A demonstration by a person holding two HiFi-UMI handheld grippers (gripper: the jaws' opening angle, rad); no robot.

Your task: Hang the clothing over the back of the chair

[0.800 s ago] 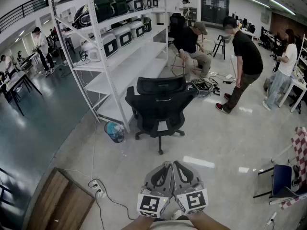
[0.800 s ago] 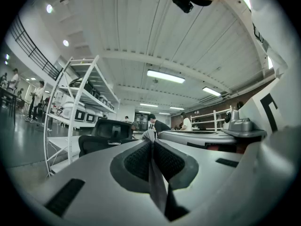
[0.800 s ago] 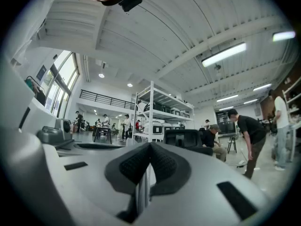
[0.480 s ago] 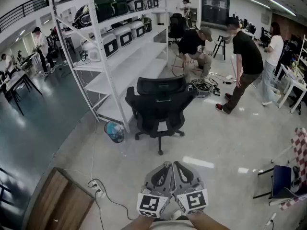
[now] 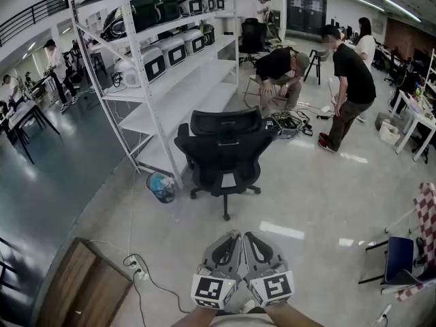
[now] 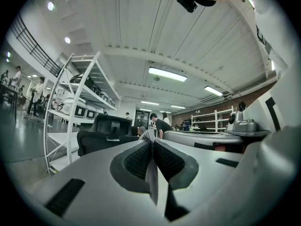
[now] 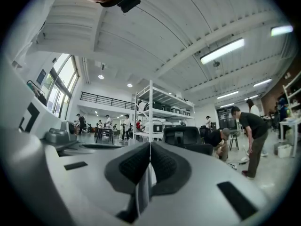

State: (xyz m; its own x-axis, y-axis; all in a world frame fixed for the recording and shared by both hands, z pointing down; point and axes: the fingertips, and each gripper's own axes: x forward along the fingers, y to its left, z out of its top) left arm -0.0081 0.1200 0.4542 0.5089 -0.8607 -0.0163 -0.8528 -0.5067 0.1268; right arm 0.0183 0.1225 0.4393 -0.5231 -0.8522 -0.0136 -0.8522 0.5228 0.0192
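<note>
The black mesh office chair (image 5: 225,152) stands mid-floor, well apart from both grippers. Near, the left gripper (image 5: 234,237) stays low, its jaws pinched together on thin pale grey clothing (image 6: 151,175). Just beside it, the right gripper (image 5: 249,237) clamps the same cloth. Far right, the person in a white top (image 5: 366,43) has walked farther off.

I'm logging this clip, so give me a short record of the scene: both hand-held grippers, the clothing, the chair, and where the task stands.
left hand-held gripper: jaws shut on grey cloth
right hand-held gripper: jaws shut on a thin pale strip, apparently the same cloth
gripper position: side by side, low in the head view, apart from the chair
chair: black, on castors, nothing over its back, beside white shelves
task: cloth not yet on the chair
</note>
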